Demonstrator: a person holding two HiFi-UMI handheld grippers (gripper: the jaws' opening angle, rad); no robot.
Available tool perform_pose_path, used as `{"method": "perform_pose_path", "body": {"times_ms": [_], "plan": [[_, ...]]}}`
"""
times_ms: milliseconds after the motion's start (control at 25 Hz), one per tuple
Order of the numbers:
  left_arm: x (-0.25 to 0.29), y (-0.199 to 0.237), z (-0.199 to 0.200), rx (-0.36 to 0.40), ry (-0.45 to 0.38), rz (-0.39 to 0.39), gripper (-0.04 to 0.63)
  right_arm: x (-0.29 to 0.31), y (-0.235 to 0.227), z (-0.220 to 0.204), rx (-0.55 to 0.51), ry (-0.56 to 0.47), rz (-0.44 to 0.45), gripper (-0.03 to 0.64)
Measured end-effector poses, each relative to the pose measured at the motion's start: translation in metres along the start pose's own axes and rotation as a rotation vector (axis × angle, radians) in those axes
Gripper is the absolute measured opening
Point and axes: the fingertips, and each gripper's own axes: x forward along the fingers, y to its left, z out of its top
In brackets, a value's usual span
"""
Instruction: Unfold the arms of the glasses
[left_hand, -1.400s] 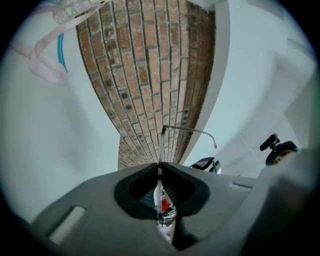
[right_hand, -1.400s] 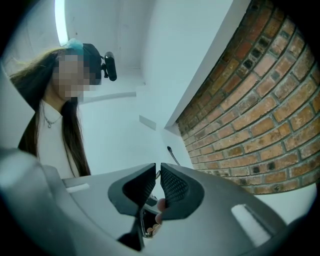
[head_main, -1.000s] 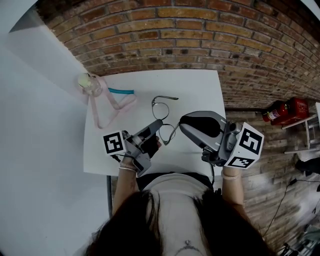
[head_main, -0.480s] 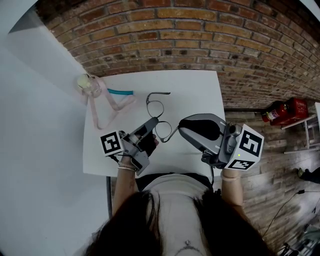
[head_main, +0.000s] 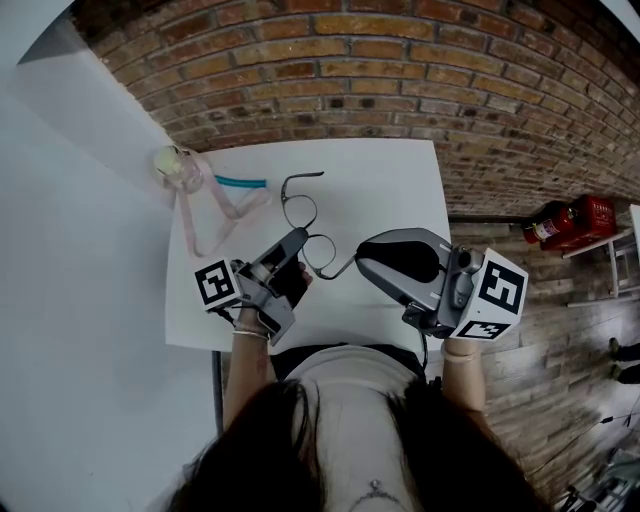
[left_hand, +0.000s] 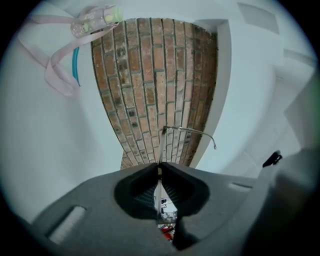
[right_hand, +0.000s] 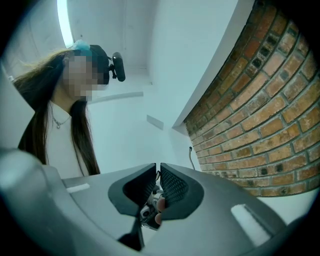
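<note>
My left hand-held gripper (left_hand: 160, 167) is closed on the glasses (head_main: 300, 212), with the rim edge-on between its jaws, and it holds them over the white table (head_main: 390, 180). My right hand-held gripper (right_hand: 156, 170) has its jaws almost together. I think they pinch the near arm (head_main: 343, 270), though this thin wire is hard to see there. The far arm (head_main: 305, 175) stands out from the frame, so I judge that side done. The near arm looks only partly opened and must be swung out fully.

glasses (head_main: 300, 211) near arm tip buried in right tongs (head_main: 362, 258), near lens partly behind left tongs (head_main: 297, 240), counter (head_main: 400, 190) near edge under person's head (head_main: 340, 450), far-left clear item (head_main: 172, 166) too small to ID
</note>
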Motion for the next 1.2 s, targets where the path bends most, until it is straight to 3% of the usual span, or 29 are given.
{"method": "perform_pose_path", "body": {"times_ms": [1200], "plan": [[0.0013,-0.0025,-0.0020,0.008,-0.002,-0.021,0.025,-0.0077,-0.0029,0.0052,-0.006,-0.033,-0.035,0.035]]}}
